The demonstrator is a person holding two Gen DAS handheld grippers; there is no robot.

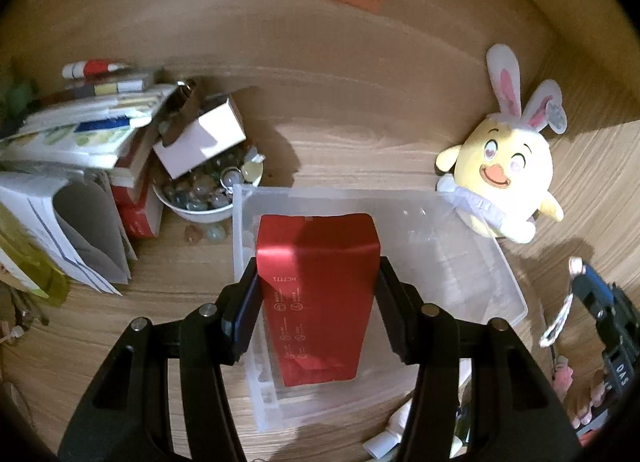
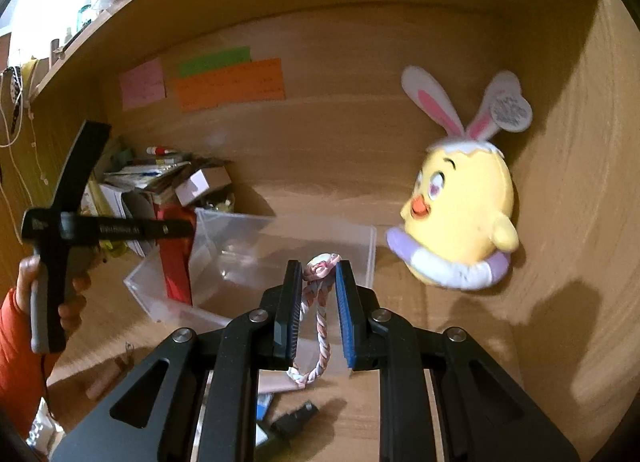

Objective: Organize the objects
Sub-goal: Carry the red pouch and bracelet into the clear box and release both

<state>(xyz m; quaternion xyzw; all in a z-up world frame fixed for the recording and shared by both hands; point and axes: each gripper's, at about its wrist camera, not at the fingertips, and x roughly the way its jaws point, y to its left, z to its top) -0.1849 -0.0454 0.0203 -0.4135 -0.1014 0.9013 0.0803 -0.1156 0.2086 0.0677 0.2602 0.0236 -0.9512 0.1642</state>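
Both grippers are matte black with round silver screws at the joints and blue pads lining the jaws; an orange sleeve (image 2: 16, 346) covers the person's arm at lower left.

Red box and braided loop over the clear bin

The red box (image 1: 316, 294), a tall glossy carton with small white print, is gripped by its two sides and tilted over the left part of the clear plastic bin (image 1: 472, 262), which lies open on the wooden tabletop (image 1: 180, 322). The pink-and-white braided cord loop (image 2: 318, 318) is pinched at its knotted top end; the rest dangles freely above the tabletop, in front of the bin's near wall.
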